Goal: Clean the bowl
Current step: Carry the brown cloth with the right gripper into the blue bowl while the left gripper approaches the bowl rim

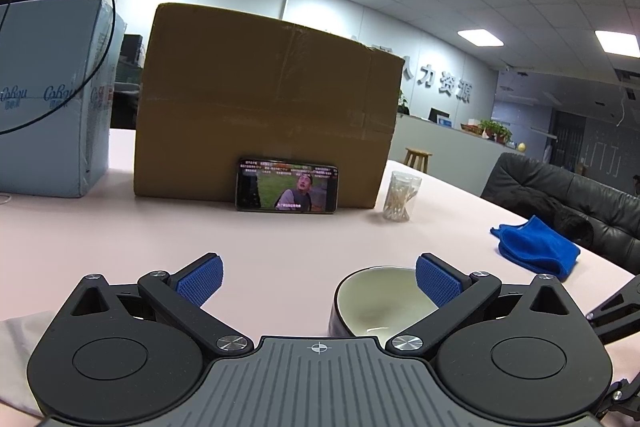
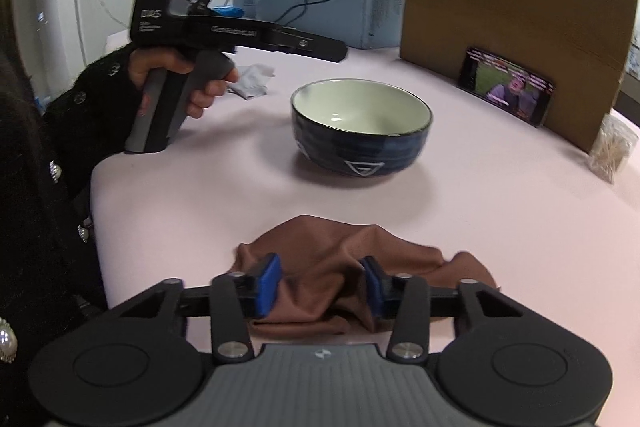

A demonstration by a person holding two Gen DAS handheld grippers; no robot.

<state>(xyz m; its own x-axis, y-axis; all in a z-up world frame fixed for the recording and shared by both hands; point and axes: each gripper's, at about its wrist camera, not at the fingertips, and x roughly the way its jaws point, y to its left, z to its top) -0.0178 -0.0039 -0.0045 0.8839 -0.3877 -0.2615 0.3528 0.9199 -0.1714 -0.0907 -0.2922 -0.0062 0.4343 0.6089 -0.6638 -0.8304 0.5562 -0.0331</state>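
Brown cloth [image 2: 344,267] is seen nearest in the right wrist view, bunched on the pale pink table [image 2: 500,219], and a fold of it is pinched between the blue pads of the right gripper [image 2: 320,285], whose jaws are drawn narrow around the fabric. Beyond the cloth, well apart from it, the bowl [image 2: 362,125] is set upright on the table; it is dark blue outside, cream inside, and a white triangle mark is shown on its near wall. To the left of the bowl, the left gripper [image 1: 318,281] is held by a hand [image 2: 176,79] in a black fuzzy sleeve, with its handle base close to the table edge. A crumpled white tissue [image 2: 252,83] is seen just behind that hand.

In the left wrist view the jaws of the left gripper are spread wide and nothing is held between them; the bowl is placed just beside the right-hand pad, its rim partly hidden behind it, and whether they touch cannot be told. Farther off, a blue cloth [image 1: 536,247] is laid near the table's right edge. At the back, a phone [image 1: 286,191] with a video playing is leaned against a cardboard box [image 1: 268,95], a clear jar of cotton swabs [image 1: 400,197] is stood beside it, and a light blue carton [image 1: 48,99] is placed to the left.
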